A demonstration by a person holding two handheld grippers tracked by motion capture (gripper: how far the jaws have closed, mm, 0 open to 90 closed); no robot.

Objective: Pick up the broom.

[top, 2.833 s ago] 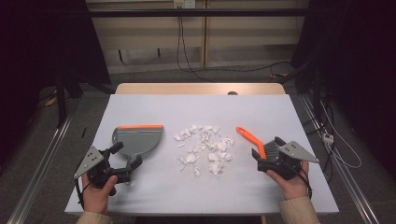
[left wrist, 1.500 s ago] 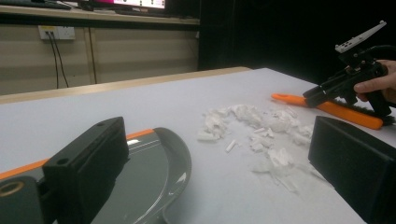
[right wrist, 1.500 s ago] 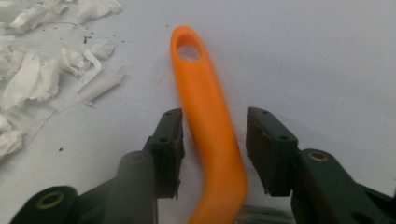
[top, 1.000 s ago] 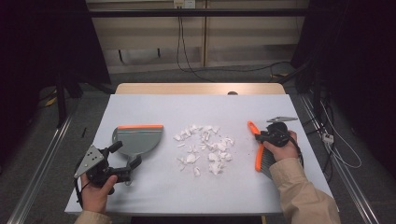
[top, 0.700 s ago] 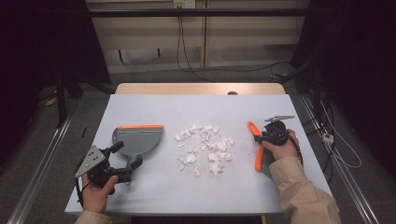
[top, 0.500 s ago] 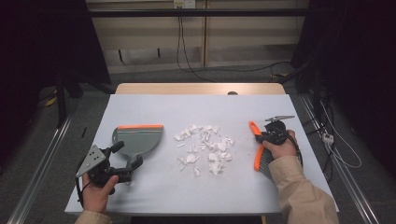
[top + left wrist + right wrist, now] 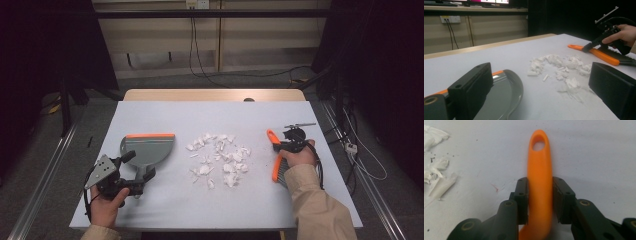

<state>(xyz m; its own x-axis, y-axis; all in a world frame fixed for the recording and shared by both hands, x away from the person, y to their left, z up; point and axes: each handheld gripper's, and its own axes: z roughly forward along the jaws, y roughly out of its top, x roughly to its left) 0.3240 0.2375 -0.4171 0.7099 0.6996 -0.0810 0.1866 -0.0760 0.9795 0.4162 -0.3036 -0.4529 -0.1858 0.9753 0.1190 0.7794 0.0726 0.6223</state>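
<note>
Orange plastic brush handle point(image 7: 539, 182): smooth, glossy, gently curved, ending in a rounded tip with an oval hanging hole. Lying flat on the pale grey matte counter point(image 7: 210, 112), toward 3 o'clock of the surface in the high view, tip pointing to about 11 o'clock there. Dark bristles along the rear part of the brush point(image 7: 276, 162), seen in the high view and in the left gripper view, hidden from the right gripper view.

Right tongs point(image 7: 539, 195) black, blocky, bolted with brass-coloured screws; jaws just closing, both pads now against the handle's sides, a sliver of gap possibly left on one side. Close grip detail from the right gripper view alone; from the high view just the right tongs point(image 7: 285, 146) under a hand in a beige sleeve.

White scraps point(image 7: 220, 159), crumpled and flaky like torn paper, heaped at the counter's middle, between brush and dustpan. Fine dark specks and a faint reddish mark on the counter, visible in the right gripper view, too small for the high view.

Grey dustpan point(image 7: 146, 150) with an orange front lip, smooth plastic, scooped with a curved rim, at about 9 o'clock of the scraps. Left tongs point(image 7: 135, 172) spread wide, empty, just at the dustpan's handle at 7 o'clock of the counter; left gripper view level across the counter, past the pan's rim to the scraps and the far hand.
</note>
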